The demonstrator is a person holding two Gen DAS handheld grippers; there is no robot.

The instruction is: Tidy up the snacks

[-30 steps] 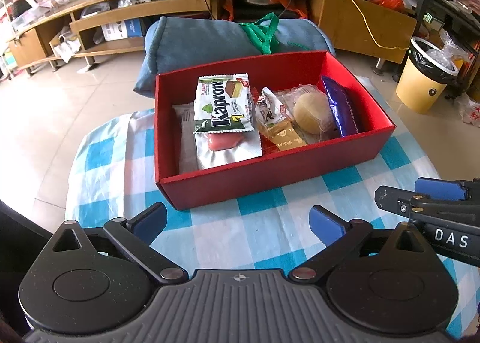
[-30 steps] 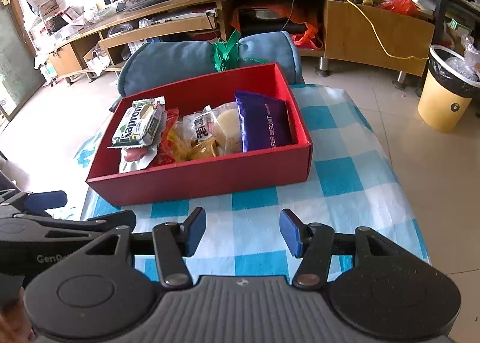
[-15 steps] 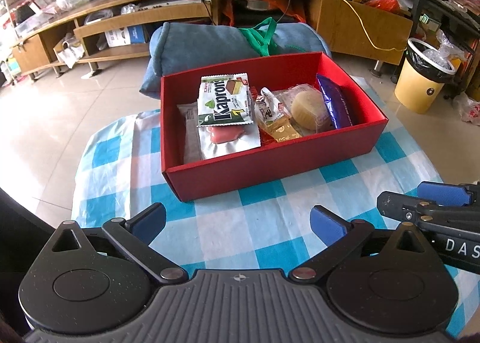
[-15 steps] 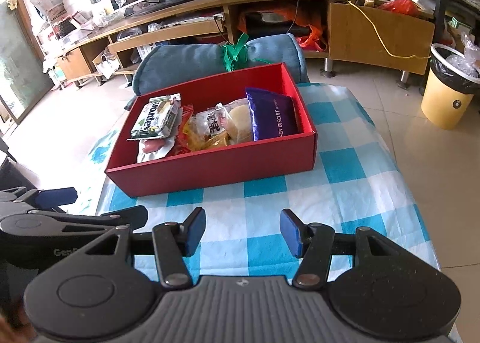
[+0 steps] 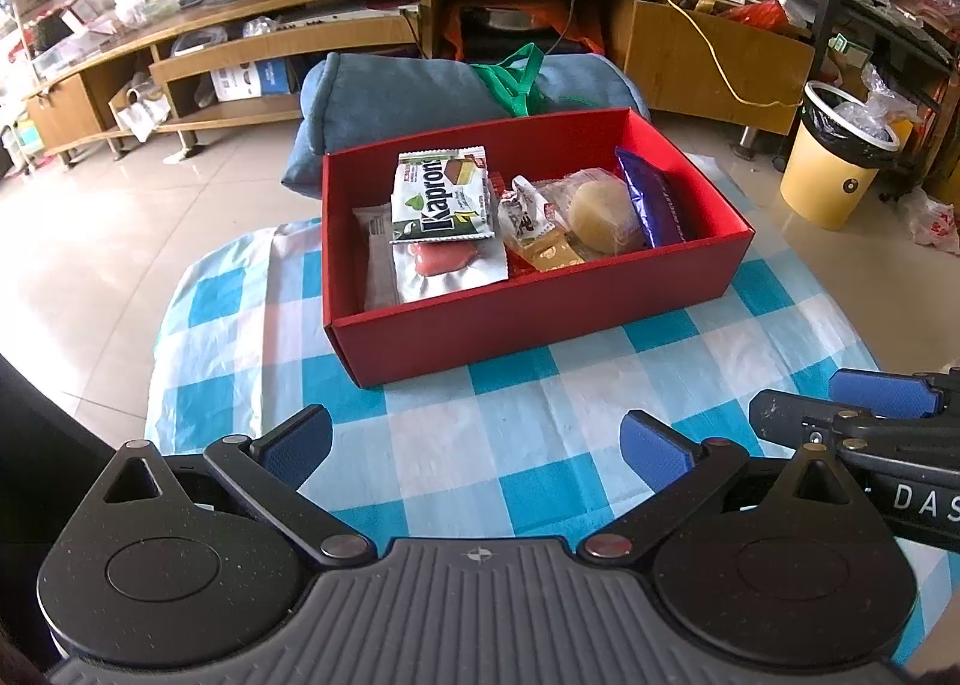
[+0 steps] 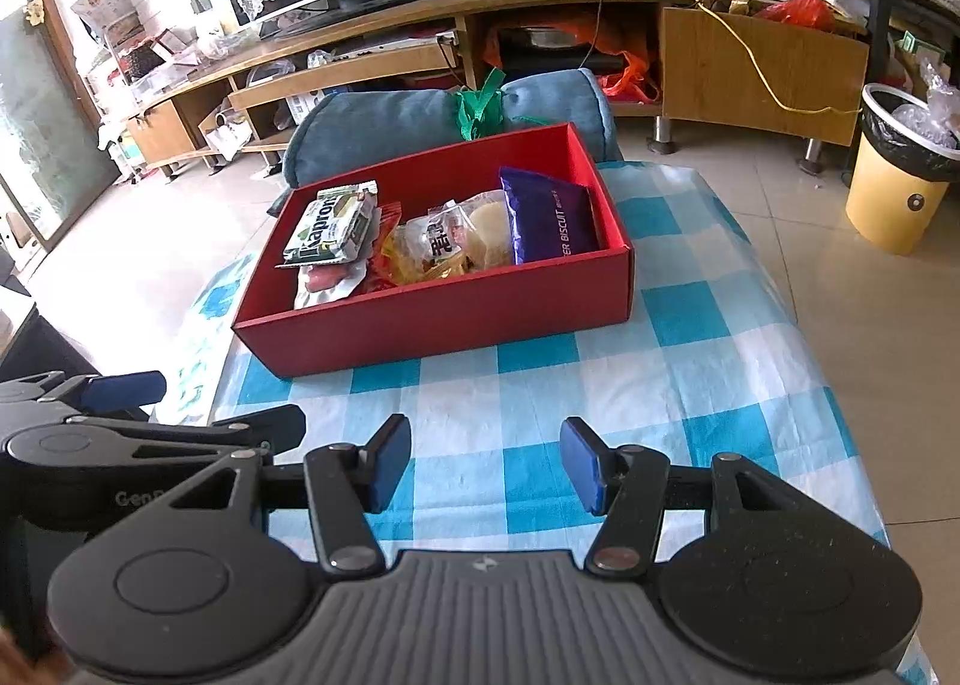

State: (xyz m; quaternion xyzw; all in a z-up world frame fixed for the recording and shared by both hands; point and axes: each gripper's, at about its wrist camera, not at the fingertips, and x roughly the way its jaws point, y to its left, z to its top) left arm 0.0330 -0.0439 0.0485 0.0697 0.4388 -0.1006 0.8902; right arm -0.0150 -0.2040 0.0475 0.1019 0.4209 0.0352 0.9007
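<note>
With every packet already lying inside the red cardboard box [image 5: 528,319] on the blue-checked tablecloth [image 6: 690,385], you hold your left gripper [image 5: 474,445] and right gripper [image 6: 486,466] wide apart, empty, hovering short of it.

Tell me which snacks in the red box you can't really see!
- Silver packet: left wrist view, mostly covered by the Kapron wafer pack lying on it.
- Yellow wrappers: right wrist view, buried under the clear bag; print too small to read.
- Purple biscuit pack: its lower end is hidden behind the red box front wall.
- Box floor near that wall: hidden in both views.
</note>
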